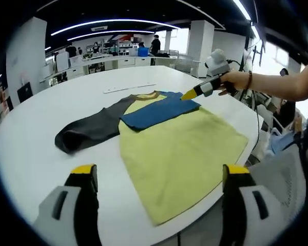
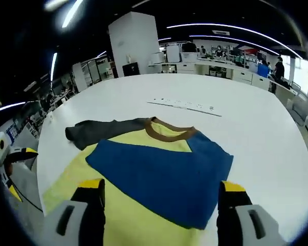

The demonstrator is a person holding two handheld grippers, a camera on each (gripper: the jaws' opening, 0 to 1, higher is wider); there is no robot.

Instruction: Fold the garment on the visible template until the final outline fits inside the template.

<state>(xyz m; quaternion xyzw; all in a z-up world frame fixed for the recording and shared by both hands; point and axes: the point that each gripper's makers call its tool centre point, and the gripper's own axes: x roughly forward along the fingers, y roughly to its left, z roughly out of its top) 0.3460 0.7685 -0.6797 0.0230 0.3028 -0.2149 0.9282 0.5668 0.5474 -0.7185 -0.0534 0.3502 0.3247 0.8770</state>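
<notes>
A T-shirt lies flat on the round white table [image 1: 36, 118]. Its yellow body [image 1: 179, 148] faces me, with a brown collar [image 1: 146, 96] at the far end. A blue sleeve [image 1: 159, 110] is folded across the chest, and a dark grey sleeve [image 1: 90, 130] stretches out to the left. My left gripper [image 1: 159, 174] hangs open over the near hem. A hand holds my right gripper [image 1: 190, 94] at the blue sleeve's far corner. In the right gripper view it [image 2: 160, 187] stands open over the blue sleeve [image 2: 164, 174], with the collar [image 2: 169, 132] and grey sleeve [image 2: 100, 130] beyond.
A pale narrow strip [image 1: 129, 88] [image 2: 185, 105] lies on the table beyond the collar. The table edge [image 1: 254, 123] curves close on the right, with chairs past it. The left gripper [image 2: 18, 154] shows at the left edge. Desks and people fill the office behind.
</notes>
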